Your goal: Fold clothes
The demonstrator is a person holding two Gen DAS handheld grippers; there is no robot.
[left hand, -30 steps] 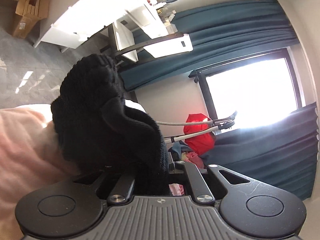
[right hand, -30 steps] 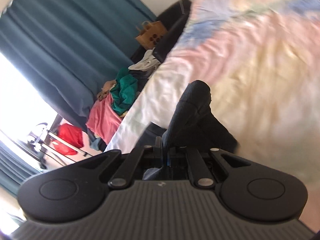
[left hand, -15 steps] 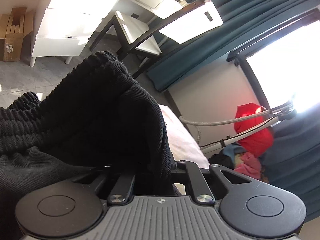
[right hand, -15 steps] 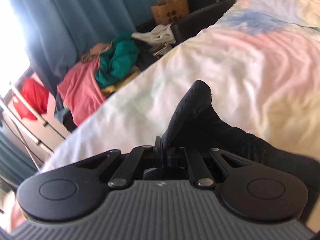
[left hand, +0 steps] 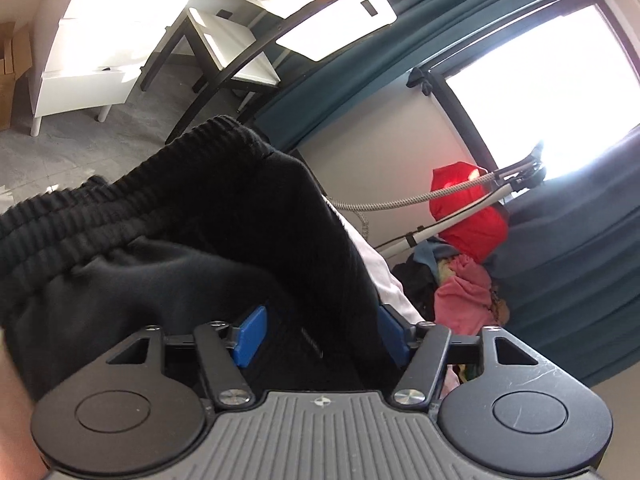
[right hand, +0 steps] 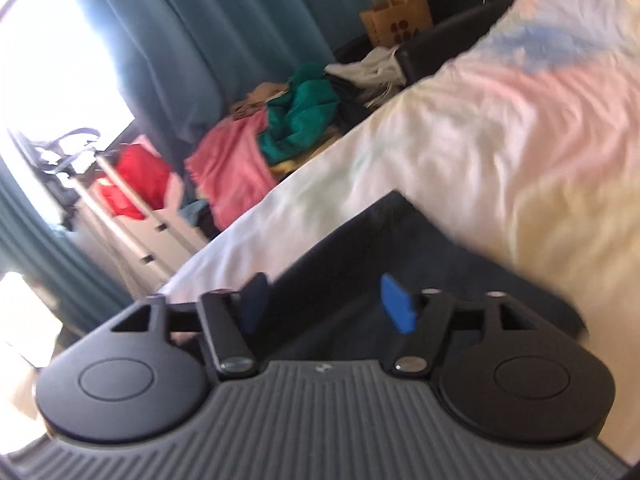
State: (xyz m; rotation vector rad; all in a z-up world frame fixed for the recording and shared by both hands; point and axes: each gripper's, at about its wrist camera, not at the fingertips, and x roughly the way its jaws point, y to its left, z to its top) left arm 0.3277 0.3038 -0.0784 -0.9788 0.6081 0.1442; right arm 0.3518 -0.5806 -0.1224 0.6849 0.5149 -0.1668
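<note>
Letting go is what both tools are doing: the left hand-held gripper [left hand: 318,334] and the right hand-held gripper [right hand: 326,306] have just been opening, jaws now spread, with the black garment [left hand: 192,240] slack between them, laid on the bed [right hand: 500,152], probably to settle a fold.

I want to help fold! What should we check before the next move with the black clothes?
1. Left hand-held gripper let go: ok, jaws just opened, black garment loose between its blue pads.
2. Right hand-held gripper let go: ok, jaws just opened.
3. Garment resting on the bed: ok.
4. Garment lying flat: not ok, bunched by the left gripper.
5. Fold edges lined up: cannot tell.
</note>
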